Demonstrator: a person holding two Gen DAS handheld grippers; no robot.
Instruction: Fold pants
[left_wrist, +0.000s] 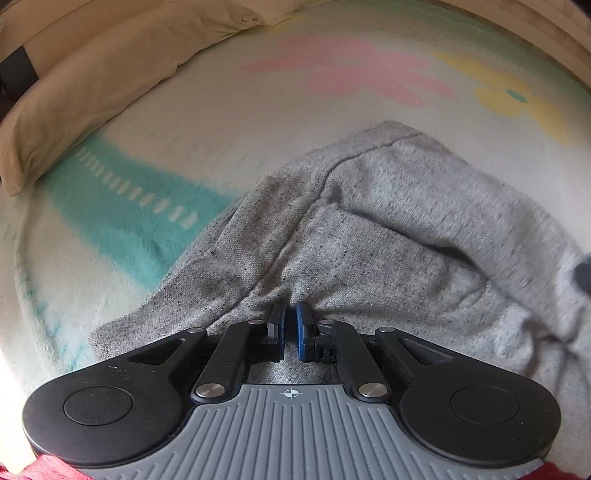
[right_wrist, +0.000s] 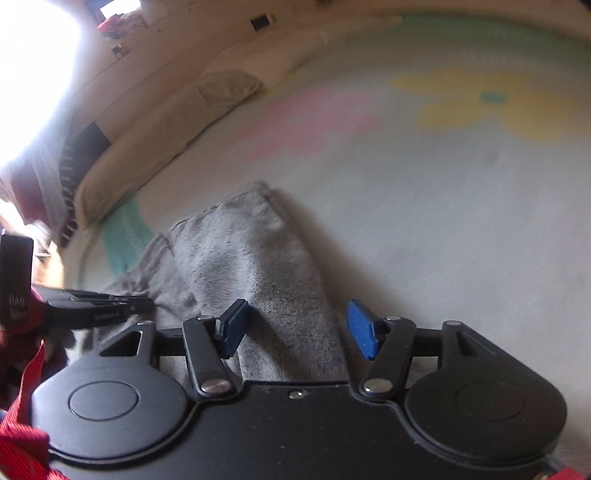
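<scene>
One flowered blanket (left_wrist: 332, 122) w/ beige pillow (left_wrist: 85, 99)

My left gripper (left_wrist: 290, 325) sits low over the grey knitted pants (left_wrist: 369, 229), which lie bunched on the pale flower-patterned blanket (left_wrist: 332, 110). The pants spread ahead of this gripper and off to its right. A long beige pillow (left_wrist: 85, 110) lies along the blanket's far left edge, well apart from the pants. My right gripper (right_wrist: 295, 328) stands over the near right part of the pants, with cloth between its spread fingers. Seen from the right wrist, the left gripper lies to the left, its tip on the cloth. The pillow lies beyond, at the upper left.
</scene>
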